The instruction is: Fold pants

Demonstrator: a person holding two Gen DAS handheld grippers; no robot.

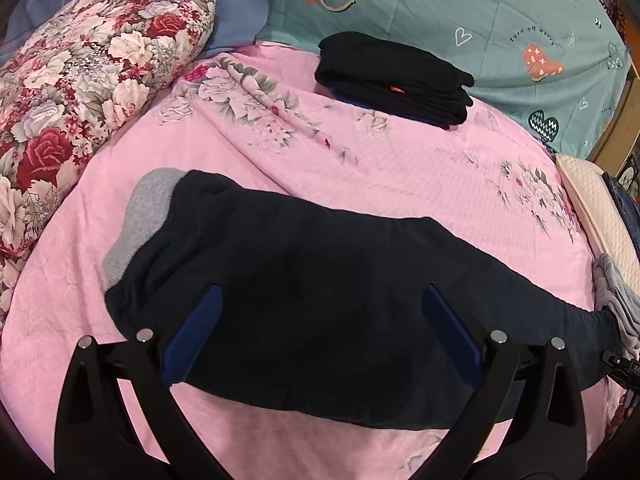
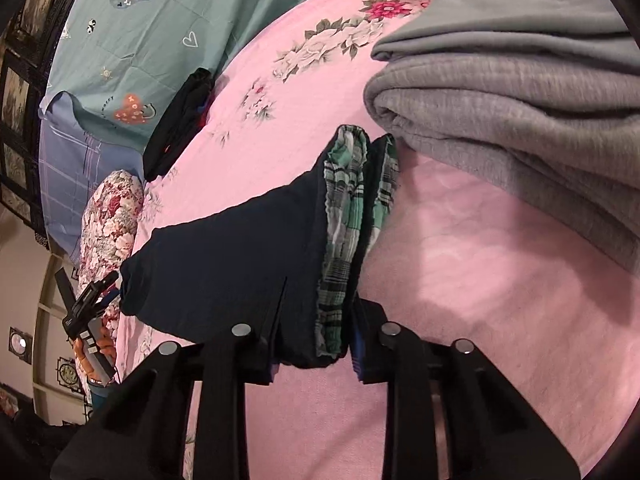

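Observation:
Dark navy pants (image 1: 320,300) lie stretched across the pink bedspread (image 1: 360,172), with a grey cuff (image 1: 140,220) at the left end. My left gripper (image 1: 322,290) hovers over the middle of the pants, open, its blue-padded fingers (image 1: 192,336) wide apart with nothing held. In the right wrist view, the waistband end of the pants (image 2: 240,248) shows a green plaid lining (image 2: 344,208). My right gripper (image 2: 316,356) is shut on that waistband, and the fabric fills the gap between the fingers.
A folded stack of black clothes (image 1: 392,80) sits at the far side of the bedspread. A floral quilt roll (image 1: 80,100) lies at the left, a teal quilt (image 1: 460,20) behind. Folded grey clothes (image 2: 520,120) lie close to the waistband, beside a cream pillow (image 1: 600,208).

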